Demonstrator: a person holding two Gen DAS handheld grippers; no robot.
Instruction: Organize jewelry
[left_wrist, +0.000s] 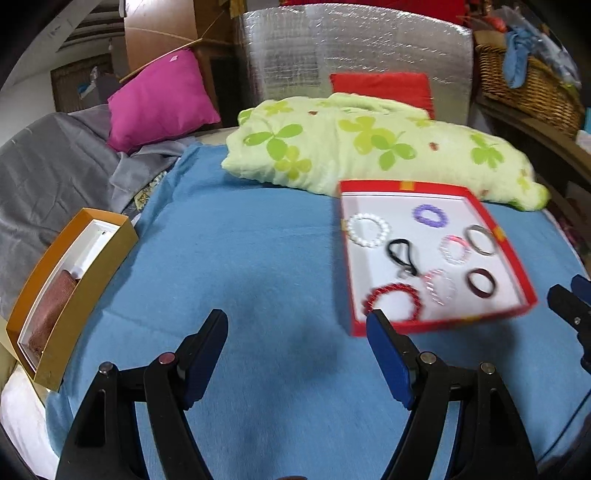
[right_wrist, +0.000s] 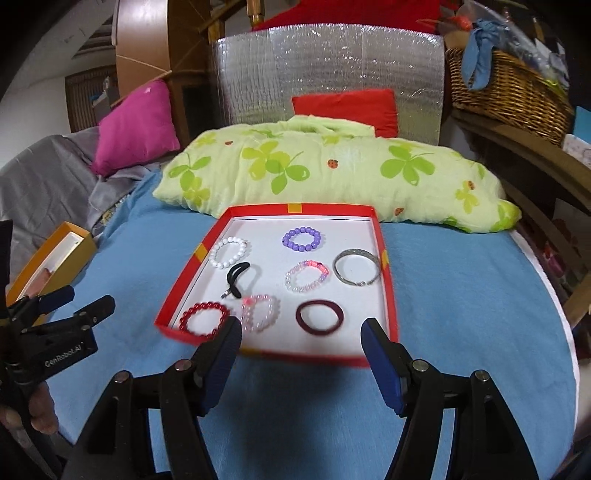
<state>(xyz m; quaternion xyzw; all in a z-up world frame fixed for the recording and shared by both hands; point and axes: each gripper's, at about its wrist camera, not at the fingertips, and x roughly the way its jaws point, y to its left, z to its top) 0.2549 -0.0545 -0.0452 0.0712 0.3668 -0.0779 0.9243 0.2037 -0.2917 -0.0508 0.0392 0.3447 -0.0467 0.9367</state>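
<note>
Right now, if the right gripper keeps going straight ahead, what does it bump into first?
Probably the red tray: its near rim lies just ahead of the open right gripper. Height above it is unclear.

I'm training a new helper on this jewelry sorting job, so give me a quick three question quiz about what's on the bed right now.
1. True or false: the right tongs are shut on the red bead bracelet.
2. Multiple choice: the purple bead bracelet lies in the red tray at A) the near edge, B) the far end, C) outside the tray.
3. Fill in: the gold box sits on the ____ side of the blue blanket, seen from the left wrist camera.

Key: 1. False; both tongs are open and hold nothing. 2. B. 3. Left.
</note>
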